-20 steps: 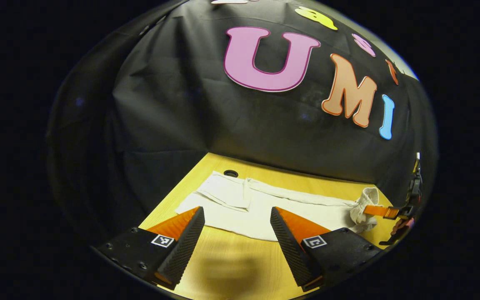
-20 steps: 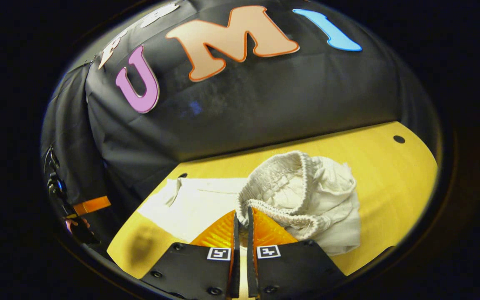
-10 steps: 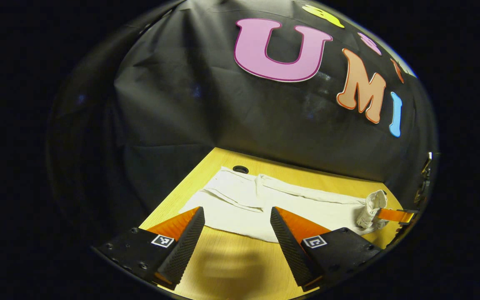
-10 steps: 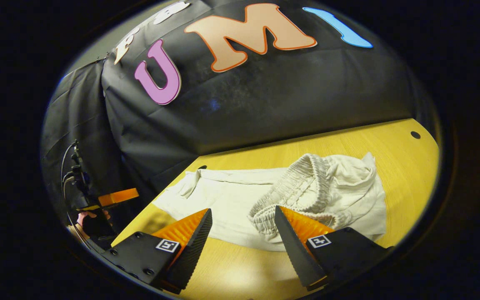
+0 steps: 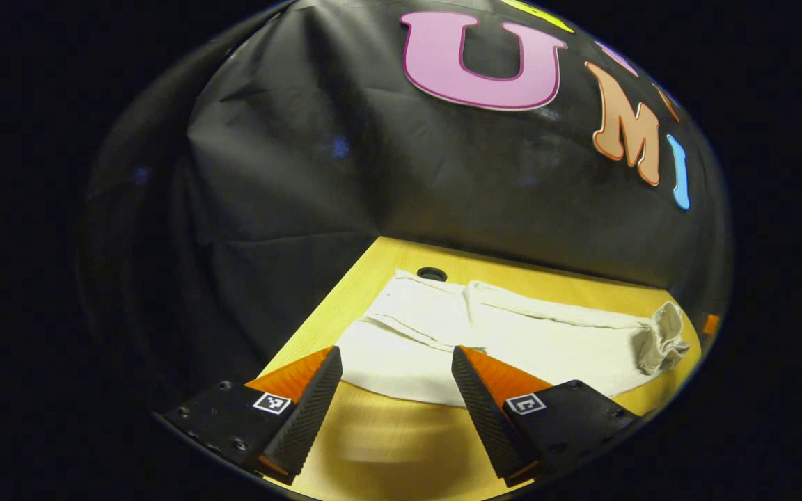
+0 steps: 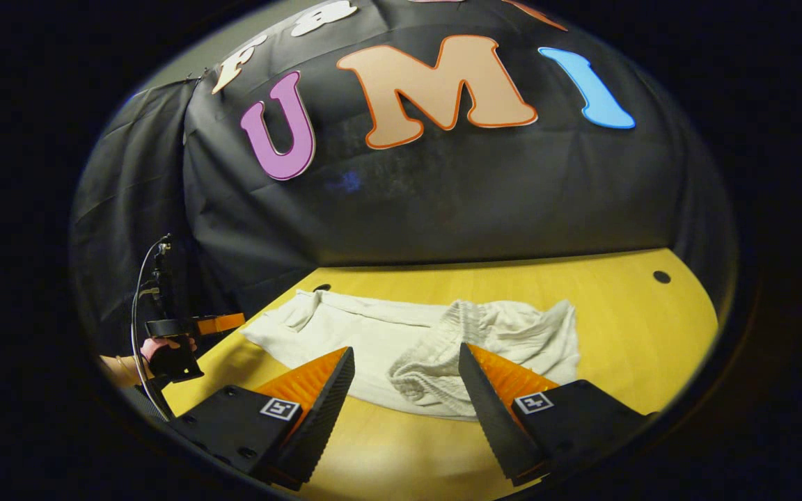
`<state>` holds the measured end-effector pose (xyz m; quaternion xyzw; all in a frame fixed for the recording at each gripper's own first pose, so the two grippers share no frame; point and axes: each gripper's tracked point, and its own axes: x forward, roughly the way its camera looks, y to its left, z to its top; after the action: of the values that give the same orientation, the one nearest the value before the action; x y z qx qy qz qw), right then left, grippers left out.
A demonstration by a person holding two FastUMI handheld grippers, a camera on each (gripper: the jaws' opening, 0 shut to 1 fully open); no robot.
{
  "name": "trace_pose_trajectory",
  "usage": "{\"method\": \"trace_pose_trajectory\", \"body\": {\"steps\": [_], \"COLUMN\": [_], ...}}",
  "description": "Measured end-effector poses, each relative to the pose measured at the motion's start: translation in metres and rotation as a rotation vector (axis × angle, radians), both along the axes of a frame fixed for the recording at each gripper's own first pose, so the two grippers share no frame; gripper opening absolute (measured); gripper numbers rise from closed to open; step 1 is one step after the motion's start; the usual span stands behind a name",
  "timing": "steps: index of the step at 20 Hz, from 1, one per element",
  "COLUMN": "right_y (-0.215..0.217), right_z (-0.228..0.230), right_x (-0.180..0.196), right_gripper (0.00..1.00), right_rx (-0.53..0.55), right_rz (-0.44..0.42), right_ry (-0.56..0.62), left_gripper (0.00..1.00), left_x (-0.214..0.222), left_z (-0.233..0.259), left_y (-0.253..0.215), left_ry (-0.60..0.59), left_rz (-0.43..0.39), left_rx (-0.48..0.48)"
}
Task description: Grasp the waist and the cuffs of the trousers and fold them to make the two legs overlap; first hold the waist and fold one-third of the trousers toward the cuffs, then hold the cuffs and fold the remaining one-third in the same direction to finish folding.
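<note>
One pair of white trousers (image 5: pixel 512 341) lies on the yellow wooden counter (image 5: pixel 401 445). In the left gripper view it fills the lower middle and lower right of the frame, its long axis running from left to right across the picture. The cuffs (image 5: pixel 415 313) lie flat at the left end, near a round hole (image 5: pixel 431 273) in the counter; the waist (image 5: pixel 662 334) is bunched in a lump at the right end. In the right gripper view the same trousers (image 6: pixel 373 334) sit in the lower middle of the frame, with the long axis again left to right. There the gathered elastic waist (image 6: pixel 436 362) is doubled back in a crumpled heap over the legs, and the cuffs (image 6: pixel 303 309) point to the left.

Two hand-held grippers are counted. The left hand-held gripper (image 5: pixel 395 365) has its fingers well apart at the bottom of its view, above the near edge of the trousers, holding nothing. The right hand-held gripper (image 6: pixel 406 365) likewise stands spread wide, the waist heap just beyond its tips, not clamped. The left hand-held gripper (image 6: pixel 216 323) also shows at the lower left of the right gripper view, held by a hand (image 6: pixel 164 348).

Two round holes (image 6: pixel 661 277) show in the counter in the right gripper view.
</note>
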<state>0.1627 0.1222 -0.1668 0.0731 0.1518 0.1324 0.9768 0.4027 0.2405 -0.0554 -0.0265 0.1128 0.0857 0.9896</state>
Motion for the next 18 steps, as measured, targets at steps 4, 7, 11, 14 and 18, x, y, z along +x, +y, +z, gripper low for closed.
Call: {"method": "trace_pose_trajectory", "body": {"steps": [4,7,11,14,18], "right_y": [-0.034,-0.056,-0.077,-0.086,-0.093], "right_z": [0.004,0.004,-0.002,-0.001,0.002], "right_x": [-0.013,-0.024,-0.036,-0.041,-0.047], "right_gripper": [0.96,0.96,0.96,0.96,0.96], "right_rx": [-0.032,-0.054,-0.086,-0.095,-0.102], "right_rz": [-0.086,-0.137,-0.178,-0.194,-0.21], "right_ry": [-0.004,0.008,0.034,0.043,0.047], "left_gripper": [0.95,0.95,0.95,0.94,0.92], "left_x": [0.016,0.018,0.018,0.015,0.017], "left_z": [-0.025,-0.037,-0.038,-0.042,-0.041], "left_y": [0.018,0.024,0.023,0.022,0.024], "left_ry": [0.075,0.138,0.181,0.226,0.233], "left_rz": [0.018,0.016,0.002,-0.009,-0.013], "left_rx": [0.035,0.055,0.092,0.073,0.062]}}
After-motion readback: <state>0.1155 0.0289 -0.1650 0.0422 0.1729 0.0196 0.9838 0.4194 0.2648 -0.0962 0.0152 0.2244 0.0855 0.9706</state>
